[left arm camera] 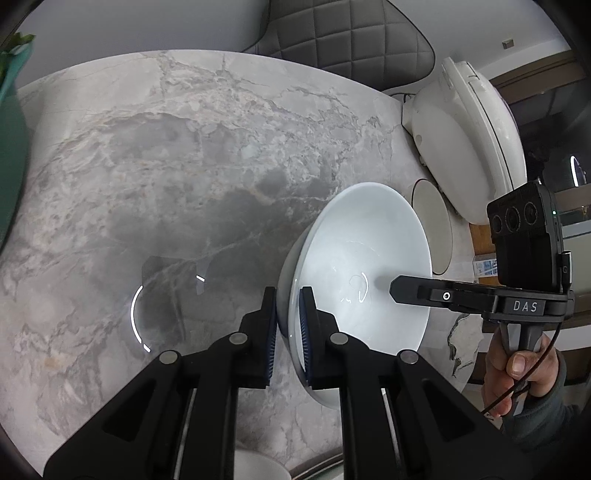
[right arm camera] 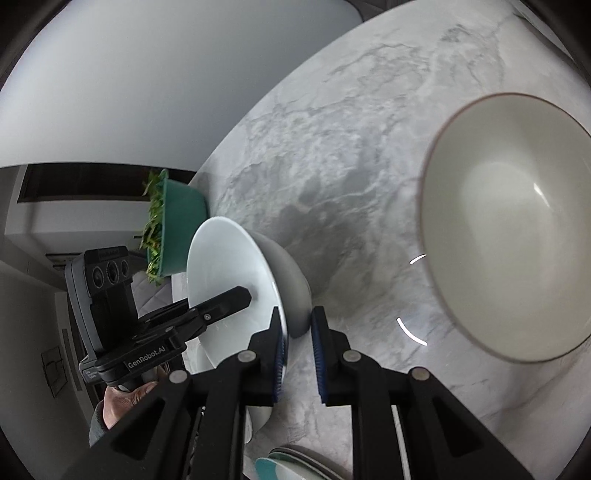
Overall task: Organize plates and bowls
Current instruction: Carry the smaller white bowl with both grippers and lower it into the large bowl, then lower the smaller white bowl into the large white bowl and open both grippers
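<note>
A white bowl [left arm camera: 362, 266] is held tilted above the marble table [left arm camera: 184, 166]. My left gripper [left arm camera: 290, 325] is shut on its rim, one finger inside and one outside. My right gripper [right arm camera: 297, 339] is shut on the opposite rim of the same white bowl [right arm camera: 229, 280]. Each view shows the other gripper's finger lying inside the bowl. A large cream bowl [right arm camera: 513, 225] with a dark rim stands on the table to the right in the right wrist view. A cream plate [left arm camera: 432, 229] lies beyond the white bowl in the left wrist view.
A teal bowl of greens [right arm camera: 173, 229] stands at the table's far side. A white appliance [left arm camera: 465, 140] sits at the table's right end. Stacked plates with a teal rim [right arm camera: 291, 463] lie near the table's front edge. A quilted chair [left arm camera: 343, 33] stands behind the table.
</note>
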`<state>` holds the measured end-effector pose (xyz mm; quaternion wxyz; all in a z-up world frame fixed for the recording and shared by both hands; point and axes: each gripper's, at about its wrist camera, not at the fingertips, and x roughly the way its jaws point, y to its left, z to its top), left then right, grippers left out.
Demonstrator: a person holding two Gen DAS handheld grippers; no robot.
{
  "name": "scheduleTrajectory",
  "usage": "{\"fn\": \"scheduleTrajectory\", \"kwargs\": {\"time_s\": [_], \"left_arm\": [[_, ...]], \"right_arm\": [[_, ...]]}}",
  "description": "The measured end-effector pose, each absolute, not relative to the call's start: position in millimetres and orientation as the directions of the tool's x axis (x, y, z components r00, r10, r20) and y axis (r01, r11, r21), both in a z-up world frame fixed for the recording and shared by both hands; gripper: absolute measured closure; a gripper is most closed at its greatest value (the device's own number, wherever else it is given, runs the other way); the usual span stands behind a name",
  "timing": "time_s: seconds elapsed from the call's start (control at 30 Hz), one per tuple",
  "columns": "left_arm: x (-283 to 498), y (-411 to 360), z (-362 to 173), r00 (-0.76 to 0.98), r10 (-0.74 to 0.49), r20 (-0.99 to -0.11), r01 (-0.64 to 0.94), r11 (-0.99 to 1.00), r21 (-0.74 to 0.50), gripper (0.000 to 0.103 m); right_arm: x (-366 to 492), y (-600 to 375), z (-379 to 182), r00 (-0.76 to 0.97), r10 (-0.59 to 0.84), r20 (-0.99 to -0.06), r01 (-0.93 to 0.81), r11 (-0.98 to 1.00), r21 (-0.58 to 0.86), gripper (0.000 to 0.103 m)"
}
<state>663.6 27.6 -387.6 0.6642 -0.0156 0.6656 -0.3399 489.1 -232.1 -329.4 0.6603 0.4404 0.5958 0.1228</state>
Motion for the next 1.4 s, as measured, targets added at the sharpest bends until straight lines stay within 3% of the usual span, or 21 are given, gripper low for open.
{"fn": "scheduleTrajectory", "kwargs": {"time_s": [0.43,0.7,0.93,1.4], "left_arm": [[624,128,-315,0.011,-0.483,-0.876,0.353,0.821,-0.448,0.093],[584,196,-301,0.061,-0.477,-0.877,0.277,0.852,-0.444,0.093],[547,233,-322,0.051,-0.459,-0.887,0.213,0.873,-0.44,0.093],[531,225,-388,-0.022,-0.405,-0.914,0.185,0.897,-0.402,0.093]], "right_arm": [[500,-152,-284,0.206,0.738,-0.643,0.221,0.605,0.765,0.087],[490,-95,-271,0.134,0.757,-0.64,0.147,0.623,0.768,0.087],[471,-59,-283,0.06,0.747,-0.662,0.134,0.651,0.747,0.087],[457,-40,-318,0.0,0.679,-0.734,0.152,0.726,0.671,0.086]]}}
